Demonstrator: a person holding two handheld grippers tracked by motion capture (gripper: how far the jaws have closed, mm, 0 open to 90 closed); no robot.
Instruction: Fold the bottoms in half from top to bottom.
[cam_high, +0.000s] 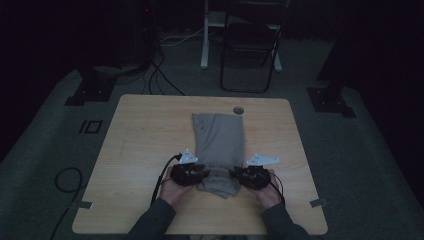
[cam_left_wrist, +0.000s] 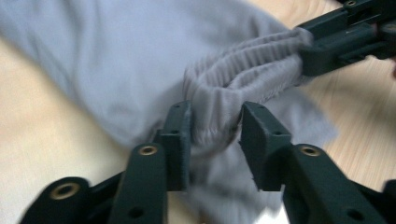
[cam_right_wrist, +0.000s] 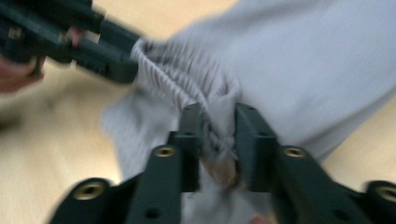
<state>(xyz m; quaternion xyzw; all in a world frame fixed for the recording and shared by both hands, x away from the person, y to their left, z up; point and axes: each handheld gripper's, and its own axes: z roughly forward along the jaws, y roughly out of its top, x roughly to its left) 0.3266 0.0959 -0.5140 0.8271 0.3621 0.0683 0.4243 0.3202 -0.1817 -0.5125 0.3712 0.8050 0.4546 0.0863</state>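
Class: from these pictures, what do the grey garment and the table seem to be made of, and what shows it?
Grey garment: soft knit fabric, probably cotton jersey; matte, creased, with a ribbed elastic band.
Table: pale wood or wood-look laminate; smooth, faint grain lines.

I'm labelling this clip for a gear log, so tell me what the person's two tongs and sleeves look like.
Both tongs, left tongs and right tongs, are black, each with two flat, blocky jaws on arms studded with brass-coloured rivets. A pale three-cornered plate sits on top of each, and a black cable trails from the left one. The sleeves are dark grey.
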